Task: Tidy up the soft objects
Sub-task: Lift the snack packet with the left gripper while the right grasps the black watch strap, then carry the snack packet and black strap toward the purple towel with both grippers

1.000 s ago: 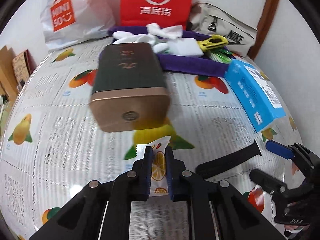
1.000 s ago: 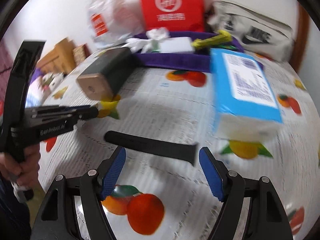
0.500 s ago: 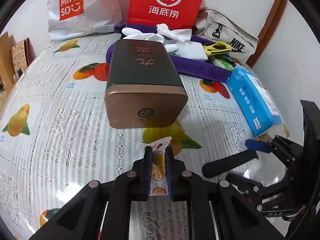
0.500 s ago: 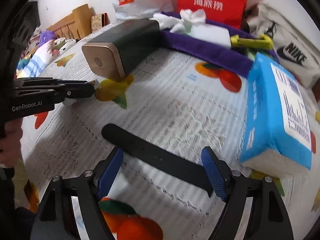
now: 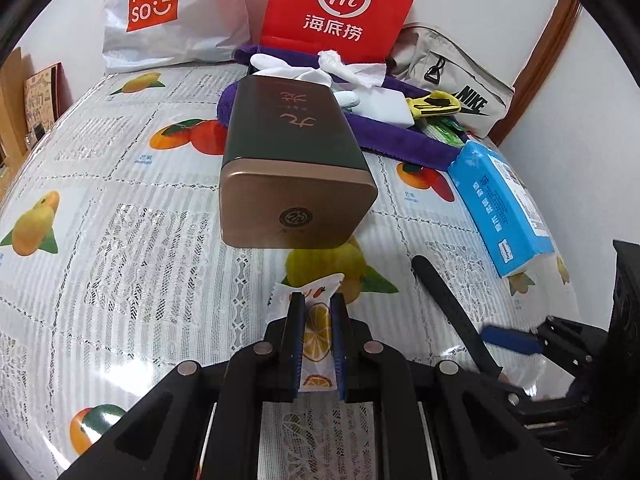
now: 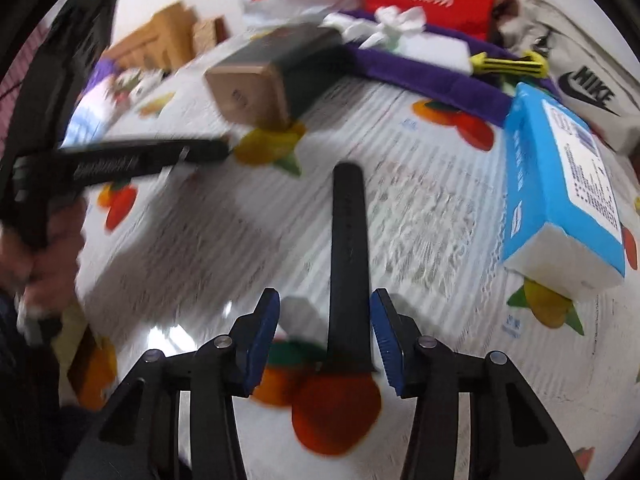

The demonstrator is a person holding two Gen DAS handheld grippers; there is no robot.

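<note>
My left gripper (image 5: 316, 332) is shut on a small white sachet (image 5: 318, 320) printed with orange slices, held just above the fruit-print tablecloth (image 5: 120, 220). A black strap (image 6: 348, 240) lies flat on the cloth and runs lengthwise between the jaws of my right gripper (image 6: 324, 334). Those jaws are closing; the strap sits near the right pad, and a gap remains at the left pad. In the left wrist view the strap (image 5: 448, 308) ends at the right gripper's blue finger (image 5: 508, 338). The right wrist view is blurred.
A dark green box with a gold end (image 5: 292, 160) lies ahead of the sachet. A blue tissue pack (image 5: 500, 200) sits at the right. Behind, a purple tray (image 5: 400, 140) holds white cloths and a yellow item; shopping bags and a grey bag stand at the back.
The right gripper has swung round so the strap, earlier lying crosswise ahead of it, now runs between its jaws, which have narrowed. The left gripper keeps the sachet and has barely moved.
</note>
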